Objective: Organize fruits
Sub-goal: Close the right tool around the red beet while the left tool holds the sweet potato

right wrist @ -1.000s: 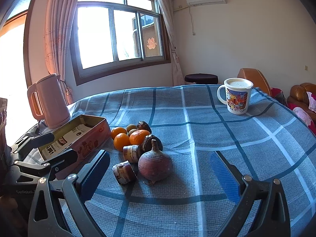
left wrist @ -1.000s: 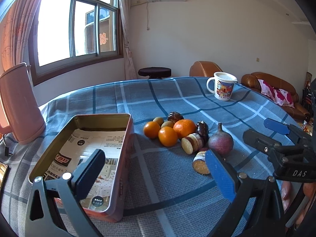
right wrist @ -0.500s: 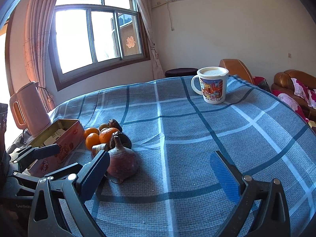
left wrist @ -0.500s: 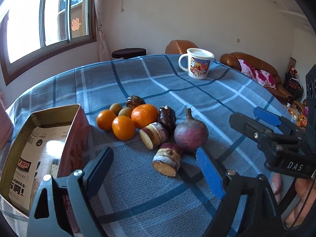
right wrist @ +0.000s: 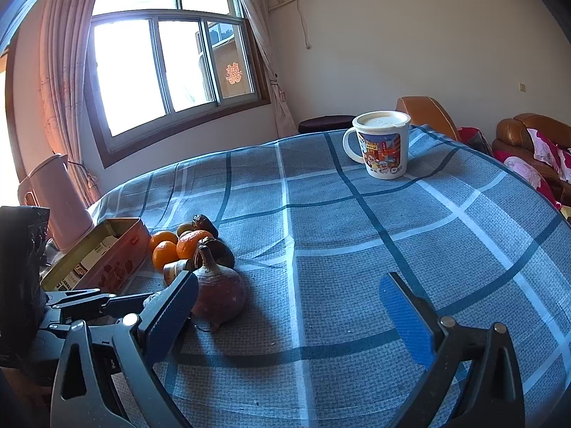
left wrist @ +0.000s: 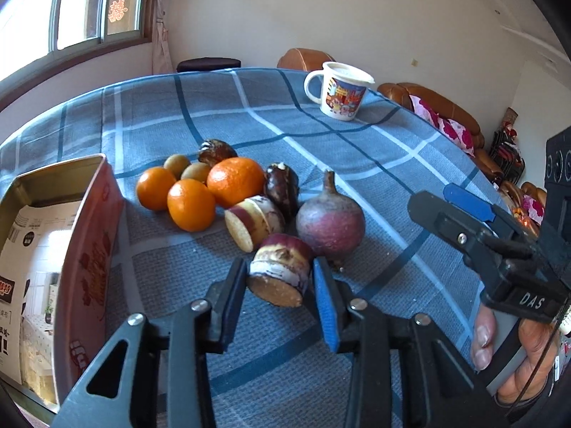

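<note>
A heap of produce lies on the blue plaid tablecloth: three oranges (left wrist: 191,204), two small green fruits (left wrist: 176,164), two dark fruits (left wrist: 281,185), a round purple root (left wrist: 330,222), and two cut sweet potato pieces. My left gripper (left wrist: 280,290) is shut on the nearer sweet potato piece (left wrist: 280,274), its pads against both sides. The other piece (left wrist: 255,221) lies just behind. An open red tin box (left wrist: 87,256) stands left of the heap. My right gripper (right wrist: 289,312) is open and empty, right of the purple root (right wrist: 219,296).
A white cartoon mug (right wrist: 382,144) stands at the far right of the table. A pink kettle (right wrist: 59,199) stands behind the tin box (right wrist: 107,256). Chairs and a brown sofa (left wrist: 442,110) lie beyond the table edge. The right gripper also shows in the left wrist view (left wrist: 478,228).
My left gripper moved right from the tin box toward the heap and closed on the nearer sweet potato piece. My right gripper swung right, staying open.
</note>
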The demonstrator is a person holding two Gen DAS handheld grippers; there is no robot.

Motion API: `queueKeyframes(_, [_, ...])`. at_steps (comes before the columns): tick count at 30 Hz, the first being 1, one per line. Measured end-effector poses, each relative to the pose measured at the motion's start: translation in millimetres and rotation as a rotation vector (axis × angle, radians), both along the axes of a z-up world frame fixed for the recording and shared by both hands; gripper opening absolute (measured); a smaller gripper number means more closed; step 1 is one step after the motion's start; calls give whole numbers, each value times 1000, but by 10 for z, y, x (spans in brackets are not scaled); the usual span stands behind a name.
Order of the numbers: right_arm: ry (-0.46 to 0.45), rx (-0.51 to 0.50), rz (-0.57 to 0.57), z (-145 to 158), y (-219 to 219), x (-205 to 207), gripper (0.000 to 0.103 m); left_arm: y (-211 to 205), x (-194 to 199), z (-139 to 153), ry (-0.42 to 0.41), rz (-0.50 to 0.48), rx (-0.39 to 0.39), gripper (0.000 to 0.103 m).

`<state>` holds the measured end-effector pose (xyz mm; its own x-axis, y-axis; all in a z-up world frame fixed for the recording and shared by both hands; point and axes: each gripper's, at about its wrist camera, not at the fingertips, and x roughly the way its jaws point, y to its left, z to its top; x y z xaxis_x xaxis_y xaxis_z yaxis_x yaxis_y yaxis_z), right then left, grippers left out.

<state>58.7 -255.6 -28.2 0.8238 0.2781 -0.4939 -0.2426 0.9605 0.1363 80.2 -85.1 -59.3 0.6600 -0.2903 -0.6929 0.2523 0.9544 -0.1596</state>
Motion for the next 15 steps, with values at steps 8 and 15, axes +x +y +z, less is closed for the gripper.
queueKeyframes(8, [59, -116, 136, -9, 411, 133, 82, 364, -60, 97, -76, 133, -21, 39])
queueKeyframes(15, [131, -196, 177, -99, 663, 319, 78, 444, -63, 78, -70, 139, -60, 39])
